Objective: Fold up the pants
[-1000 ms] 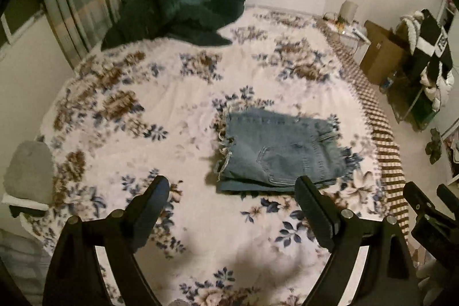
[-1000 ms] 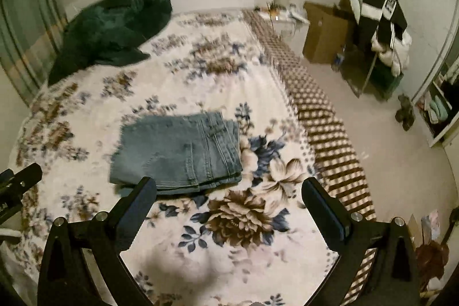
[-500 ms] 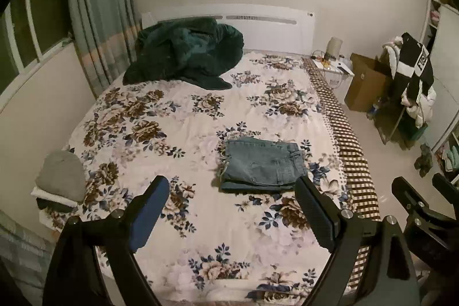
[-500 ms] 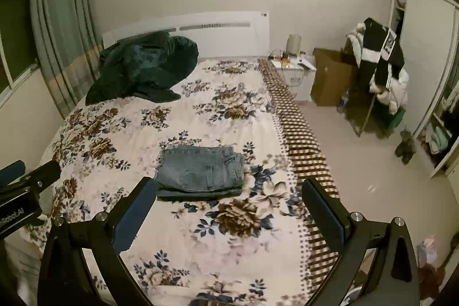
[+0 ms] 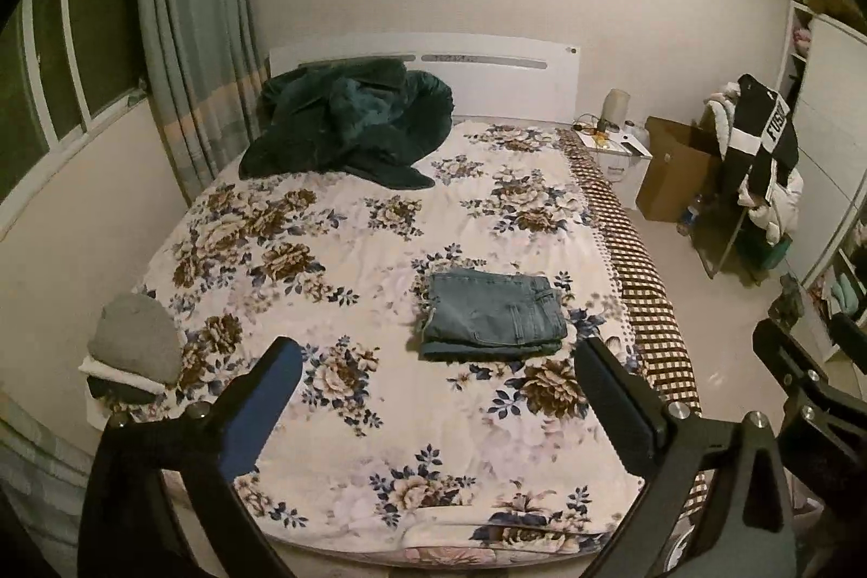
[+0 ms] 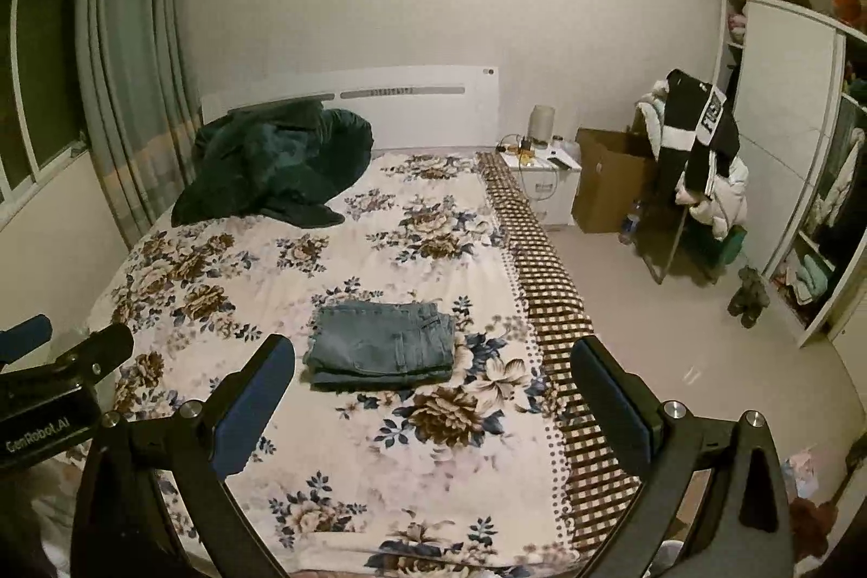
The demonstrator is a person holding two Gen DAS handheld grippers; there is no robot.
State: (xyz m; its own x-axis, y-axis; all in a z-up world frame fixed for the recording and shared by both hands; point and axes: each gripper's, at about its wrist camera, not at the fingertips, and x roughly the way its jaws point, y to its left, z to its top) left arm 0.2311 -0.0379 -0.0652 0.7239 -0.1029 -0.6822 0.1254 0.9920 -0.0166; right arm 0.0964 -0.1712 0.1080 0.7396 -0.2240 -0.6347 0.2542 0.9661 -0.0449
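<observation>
Blue denim pants (image 5: 490, 313) lie folded in a neat rectangle on the floral bed (image 5: 336, 264), right of its middle. They also show in the right wrist view (image 6: 382, 344). My left gripper (image 5: 433, 388) is open and empty, held well back from the pants over the foot of the bed. My right gripper (image 6: 431, 388) is open and empty too, equally far back. The right gripper's body shows at the right edge of the left wrist view (image 5: 807, 377), and the left gripper's body shows at the left edge of the right wrist view (image 6: 54, 377).
A dark green blanket (image 5: 347, 123) is heaped at the head of the bed. A grey and white pile (image 5: 135, 350) sits at the bed's left edge. A nightstand (image 6: 547, 182), a cardboard box (image 6: 607, 188), a clothes-draped rack (image 6: 699, 166) and a wardrobe (image 6: 785, 155) stand at right.
Both grippers have pulled back and up from the bed. The folded pants look smaller and farther away and have not moved. Both grippers stay open.
</observation>
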